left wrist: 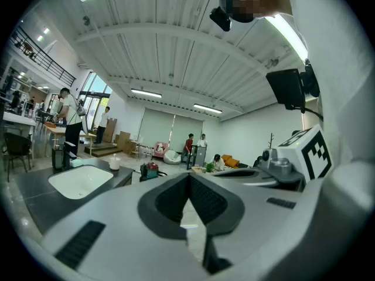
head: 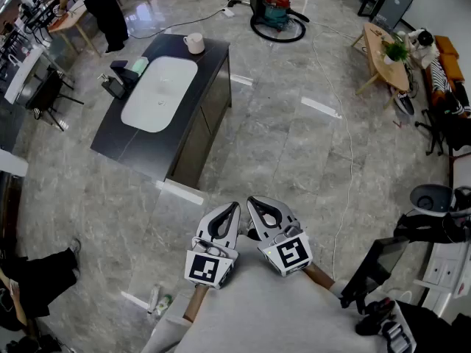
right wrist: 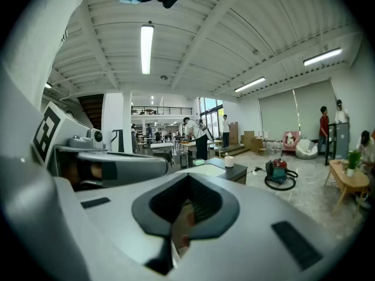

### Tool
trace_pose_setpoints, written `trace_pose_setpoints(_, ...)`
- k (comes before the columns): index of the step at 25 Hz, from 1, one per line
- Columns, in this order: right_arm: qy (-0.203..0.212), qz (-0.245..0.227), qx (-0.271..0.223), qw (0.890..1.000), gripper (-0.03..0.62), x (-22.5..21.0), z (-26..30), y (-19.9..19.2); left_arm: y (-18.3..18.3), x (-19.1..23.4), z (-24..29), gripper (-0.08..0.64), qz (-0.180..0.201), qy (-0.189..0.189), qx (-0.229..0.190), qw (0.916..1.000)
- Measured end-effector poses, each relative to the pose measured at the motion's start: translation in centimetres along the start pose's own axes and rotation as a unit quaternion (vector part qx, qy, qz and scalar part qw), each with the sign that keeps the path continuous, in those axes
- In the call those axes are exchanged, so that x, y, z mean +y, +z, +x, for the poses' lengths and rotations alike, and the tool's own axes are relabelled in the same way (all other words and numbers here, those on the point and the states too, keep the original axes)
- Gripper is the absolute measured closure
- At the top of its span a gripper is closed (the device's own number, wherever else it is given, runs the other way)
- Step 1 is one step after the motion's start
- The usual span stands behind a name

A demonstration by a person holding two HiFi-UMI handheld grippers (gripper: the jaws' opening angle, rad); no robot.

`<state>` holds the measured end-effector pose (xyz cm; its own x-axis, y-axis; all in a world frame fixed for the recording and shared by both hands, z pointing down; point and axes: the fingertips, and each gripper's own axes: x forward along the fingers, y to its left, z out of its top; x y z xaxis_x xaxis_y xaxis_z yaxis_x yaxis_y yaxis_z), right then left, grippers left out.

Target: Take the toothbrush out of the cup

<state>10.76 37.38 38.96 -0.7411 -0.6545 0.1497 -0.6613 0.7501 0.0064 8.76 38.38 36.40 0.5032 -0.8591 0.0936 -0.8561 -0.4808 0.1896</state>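
Note:
A white cup (head: 194, 43) stands at the far end of a dark counter (head: 147, 142), beside a white sink (head: 158, 90); it is too small to tell whether a toothbrush is in it. The cup also shows in the left gripper view (left wrist: 115, 163) and the right gripper view (right wrist: 229, 161). Both grippers are held close to my body, well short of the counter. My left gripper (head: 234, 207) (left wrist: 188, 175) is shut with nothing in it. Beside it, my right gripper (head: 252, 200) (right wrist: 188, 177) is also shut and empty.
A black faucet (head: 118, 79) stands at the sink's left. A red and teal vacuum cleaner (head: 277, 9) with its cable lies on the marble floor behind. A wooden table with a plant (head: 386, 50) is at the right. A person (head: 103, 6) stands at the upper left.

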Motion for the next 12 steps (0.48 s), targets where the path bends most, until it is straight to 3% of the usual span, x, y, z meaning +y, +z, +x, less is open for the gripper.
trace_pose_setpoints(4,0.001,-0.002,0.000,1.000,0.588,0.03,0.47,0.18,-1.54,0.61,-0.46,0.557,0.036,-0.009,0.021,0.9991)
trace_pose_setpoints(12,0.003,-0.006,0.000,1.000,0.588,0.31,0.66,0.52,-0.56,0.82,-0.35,0.557,0.013,-0.002,0.007,0.9999)
